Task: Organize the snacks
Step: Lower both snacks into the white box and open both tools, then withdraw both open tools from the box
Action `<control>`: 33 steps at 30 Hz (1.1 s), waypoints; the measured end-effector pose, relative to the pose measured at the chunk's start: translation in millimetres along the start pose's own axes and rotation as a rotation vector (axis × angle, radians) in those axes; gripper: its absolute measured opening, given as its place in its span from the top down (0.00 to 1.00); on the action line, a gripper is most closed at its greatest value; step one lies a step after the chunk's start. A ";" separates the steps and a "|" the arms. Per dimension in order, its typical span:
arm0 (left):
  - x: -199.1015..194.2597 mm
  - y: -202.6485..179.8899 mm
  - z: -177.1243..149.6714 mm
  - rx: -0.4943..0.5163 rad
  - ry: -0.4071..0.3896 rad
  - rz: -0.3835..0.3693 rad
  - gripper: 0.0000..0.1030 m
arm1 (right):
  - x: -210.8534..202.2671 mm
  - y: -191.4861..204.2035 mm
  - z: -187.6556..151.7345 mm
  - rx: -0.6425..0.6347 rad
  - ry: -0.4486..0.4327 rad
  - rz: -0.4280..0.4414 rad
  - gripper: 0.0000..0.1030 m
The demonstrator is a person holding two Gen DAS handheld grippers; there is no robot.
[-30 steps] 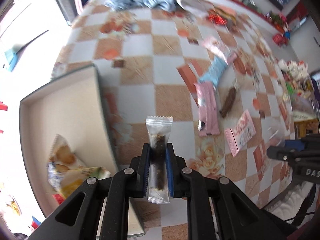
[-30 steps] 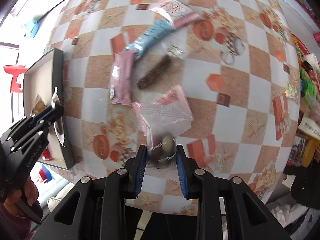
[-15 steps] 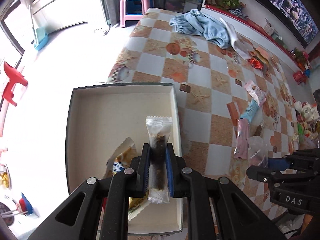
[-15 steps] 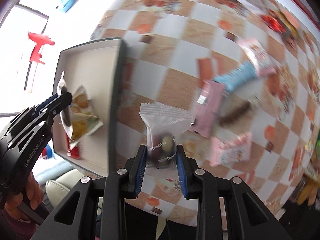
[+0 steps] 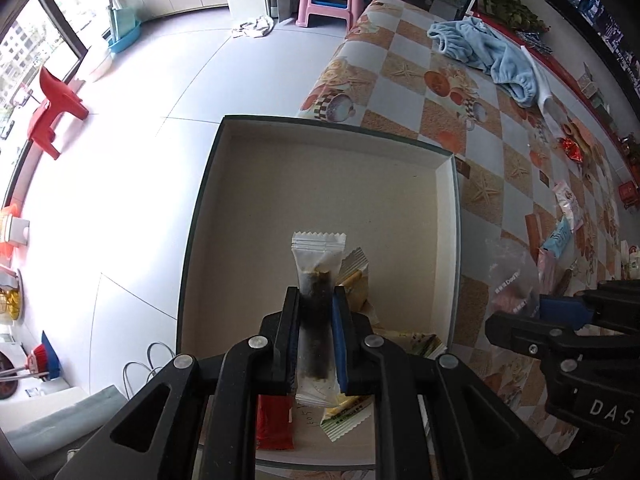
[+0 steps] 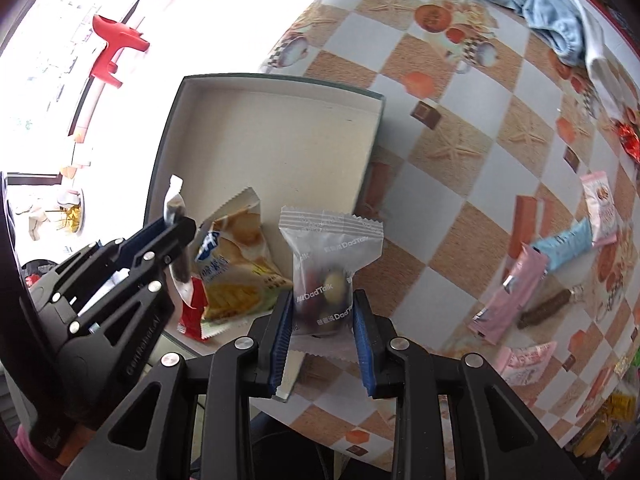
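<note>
The left tongs [image 5: 316, 312] are clamped narrowly on a slim clear packet with a dark bar [image 5: 316, 280] inside, held above the near part of a shallow cardboard box [image 5: 454, 240] with a dark rim. The right tongs [image 6: 322, 316] grip a frosted DadTalk pouch [image 6: 326, 264] holding round sweets, just over the box's right wall. In the box lie a biscuit pack [image 6: 236, 256] and a red wrapper [image 6: 192, 308]. On the checkered surface [image 6: 472, 184] to the right lie a pink packet [image 6: 508, 292], a light blue packet [image 6: 564, 244] and a brown bar [image 6: 544, 308], with a blue cloth [image 5: 484, 56] at the far end.
</note>
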State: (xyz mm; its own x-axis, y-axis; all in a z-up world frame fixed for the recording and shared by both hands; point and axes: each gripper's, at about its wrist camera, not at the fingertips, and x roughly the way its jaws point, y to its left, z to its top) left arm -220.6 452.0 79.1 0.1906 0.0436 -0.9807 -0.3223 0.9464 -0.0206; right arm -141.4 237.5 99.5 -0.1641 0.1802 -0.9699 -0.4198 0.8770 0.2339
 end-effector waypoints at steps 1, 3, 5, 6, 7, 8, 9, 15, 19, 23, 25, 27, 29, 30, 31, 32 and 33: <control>1.3 1.6 0.9 -0.002 0.002 0.003 0.84 | 2.4 3.3 3.3 -0.004 0.003 0.000 0.70; 3.3 4.2 2.1 -0.010 0.003 0.008 0.84 | 6.4 8.9 9.2 -0.011 0.006 0.002 0.70; 4.7 7.9 3.2 -0.020 0.005 0.013 0.84 | 9.7 13.1 15.6 -0.012 0.007 0.008 0.70; 5.2 9.8 3.5 -0.026 0.006 0.014 0.84 | 12.0 14.7 19.6 -0.009 0.009 0.009 0.70; 6.0 11.3 3.9 -0.032 0.006 0.013 0.84 | 14.1 16.5 23.3 -0.005 0.010 0.012 0.70; 6.8 12.5 4.1 -0.036 0.005 0.014 0.84 | 15.1 16.8 26.1 0.003 0.009 0.018 0.70; 7.9 13.1 4.1 -0.037 0.005 0.014 0.84 | 15.4 16.6 27.5 0.008 0.007 0.024 0.70; 17.9 12.0 -1.3 -0.027 0.027 0.034 0.81 | 28.2 15.3 40.0 0.043 0.018 0.050 0.70; 15.0 15.5 -7.1 -0.029 0.026 0.042 0.48 | 34.8 15.0 43.2 0.054 0.034 0.073 0.24; -1.5 18.8 -14.9 0.008 -0.023 0.046 0.38 | 29.0 9.4 36.4 0.041 0.012 0.044 0.12; -10.1 19.5 -22.9 0.043 -0.047 0.057 0.37 | 29.1 7.1 26.1 0.030 0.022 0.021 0.12; -18.2 18.8 -33.3 0.078 -0.065 0.047 0.35 | 31.9 -3.3 14.5 0.038 0.033 -0.005 0.12; -22.2 14.0 -44.0 0.125 -0.068 0.028 0.33 | 34.8 -13.1 3.0 0.055 0.047 -0.009 0.12; -22.0 9.0 -49.2 0.160 -0.063 0.026 0.32 | 36.7 -19.4 -3.3 0.072 0.057 -0.008 0.12; -20.2 2.0 -55.7 0.204 -0.053 0.030 0.31 | 38.3 -26.5 -9.8 0.089 0.067 -0.006 0.12; -16.7 -6.7 -62.4 0.255 -0.041 0.035 0.31 | 39.8 -32.2 -15.5 0.104 0.074 -0.003 0.12; -12.7 -14.6 -68.3 0.304 -0.028 0.042 0.31 | 41.3 -37.7 -21.6 0.117 0.082 -0.004 0.12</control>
State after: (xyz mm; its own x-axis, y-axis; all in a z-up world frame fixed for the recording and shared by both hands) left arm -281.6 415.7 78.6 0.2098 0.0899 -0.9736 -0.0387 0.9957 0.0837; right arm -151.6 202.3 52.1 -0.2371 0.1442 -0.9607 -0.3144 0.9243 0.2163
